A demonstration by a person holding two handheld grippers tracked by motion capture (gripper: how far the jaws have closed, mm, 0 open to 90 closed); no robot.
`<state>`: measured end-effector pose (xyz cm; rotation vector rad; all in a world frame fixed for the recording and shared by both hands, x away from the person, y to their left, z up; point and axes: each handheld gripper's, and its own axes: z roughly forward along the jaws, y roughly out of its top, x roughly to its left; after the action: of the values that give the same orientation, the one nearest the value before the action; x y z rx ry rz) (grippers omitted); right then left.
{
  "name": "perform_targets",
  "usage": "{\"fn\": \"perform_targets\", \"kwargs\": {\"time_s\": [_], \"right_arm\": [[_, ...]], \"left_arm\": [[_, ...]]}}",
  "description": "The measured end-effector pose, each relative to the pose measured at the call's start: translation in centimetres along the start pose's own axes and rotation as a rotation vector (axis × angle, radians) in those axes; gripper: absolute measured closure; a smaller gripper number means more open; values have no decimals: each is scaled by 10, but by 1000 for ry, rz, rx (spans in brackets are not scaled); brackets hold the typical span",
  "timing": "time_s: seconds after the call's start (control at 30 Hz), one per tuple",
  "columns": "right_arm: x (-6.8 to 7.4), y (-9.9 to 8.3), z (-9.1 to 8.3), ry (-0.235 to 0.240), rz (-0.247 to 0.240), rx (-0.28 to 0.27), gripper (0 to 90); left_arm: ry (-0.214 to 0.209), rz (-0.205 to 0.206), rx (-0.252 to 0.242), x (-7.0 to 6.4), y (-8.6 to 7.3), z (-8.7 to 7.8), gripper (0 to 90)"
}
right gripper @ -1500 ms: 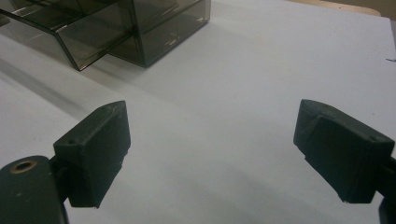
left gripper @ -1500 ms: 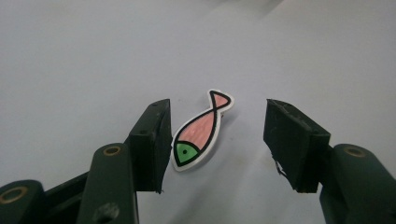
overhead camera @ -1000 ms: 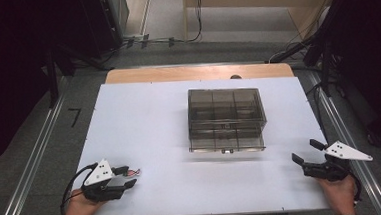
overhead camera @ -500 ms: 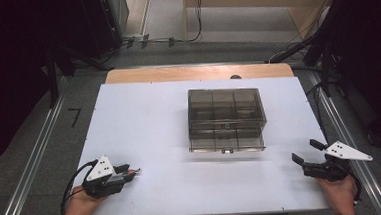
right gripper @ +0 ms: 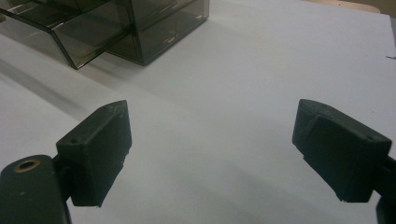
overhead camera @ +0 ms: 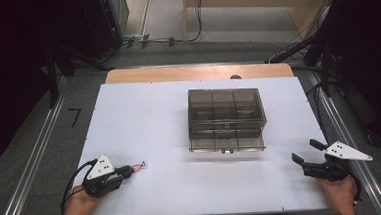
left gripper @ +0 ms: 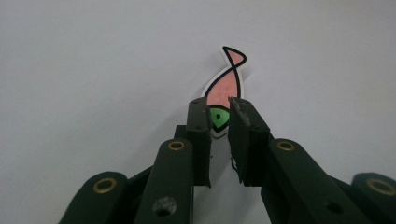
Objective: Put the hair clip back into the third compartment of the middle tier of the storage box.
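Note:
A small flat fish-shaped piece (left gripper: 229, 79), pink with a green head and black outline, lies on the white table (overhead camera: 144, 120). My left gripper (left gripper: 218, 108) is shut on its green head, and the tail points away past the tips. In the high view this gripper (overhead camera: 128, 169) sits at the front left with the fish (overhead camera: 141, 165) just beyond it. My right gripper (overhead camera: 305, 150) rests at the front right, jaws wide open with nothing between them (right gripper: 212, 121).
A dark see-through drawer box (overhead camera: 225, 118) stands in the middle of the table, with a bottom drawer (overhead camera: 227, 144) pulled out a little toward me. The right gripper view has that box (right gripper: 159, 23) at the upper left. A wooden strip (overhead camera: 196, 73) borders the far edge.
My left gripper has shifted slightly forward and up the table toward the fish. The right gripper and the box have not moved.

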<state>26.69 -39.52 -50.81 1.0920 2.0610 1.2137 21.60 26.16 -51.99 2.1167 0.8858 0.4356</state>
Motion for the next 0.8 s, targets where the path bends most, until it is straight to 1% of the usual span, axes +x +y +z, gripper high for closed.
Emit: {"fn": "perform_targets", "kwargs": {"time_s": [0.07,0.2,0.23,0.27,0.3,0.33,0.47,0.5,0.53,0.57,0.7,0.73,0.8], "right_arm": [[0,0,0,-1,0,2,105],[0,0,0,-1,1,2,105],[0,0,0,-1,1,2,105],[0,0,0,-1,1,2,105],[0,0,0,-1,0,4,105],[0,0,0,-1,1,4,105],[0,0,0,-1,-1,5,105],[0,0,0,0,-1,4,105],[0,0,0,0,-1,4,105],[0,0,1,-1,-1,6,105],[0,0,1,-2,-1,6,105],[0,0,1,-1,0,7,105],[0,0,1,-3,-1,7,105]], "left_arm": [[-4,4,0,0,0,0,803],[-14,-1,-2,1,0,0,794],[-14,-9,-2,1,0,-1,743],[-14,-9,-2,1,0,-1,724],[-12,-12,-6,2,0,-1,724],[-10,-13,-11,1,0,-1,706],[0,-5,-45,1,1,-2,706],[-7,-4,-56,0,2,-1,706],[-7,-4,-56,0,2,-1,706],[-9,7,-47,-1,3,1,706],[-21,10,-53,-3,6,3,688],[-24,13,-51,-4,7,4,671],[-18,18,-46,-5,8,6,666]]}}
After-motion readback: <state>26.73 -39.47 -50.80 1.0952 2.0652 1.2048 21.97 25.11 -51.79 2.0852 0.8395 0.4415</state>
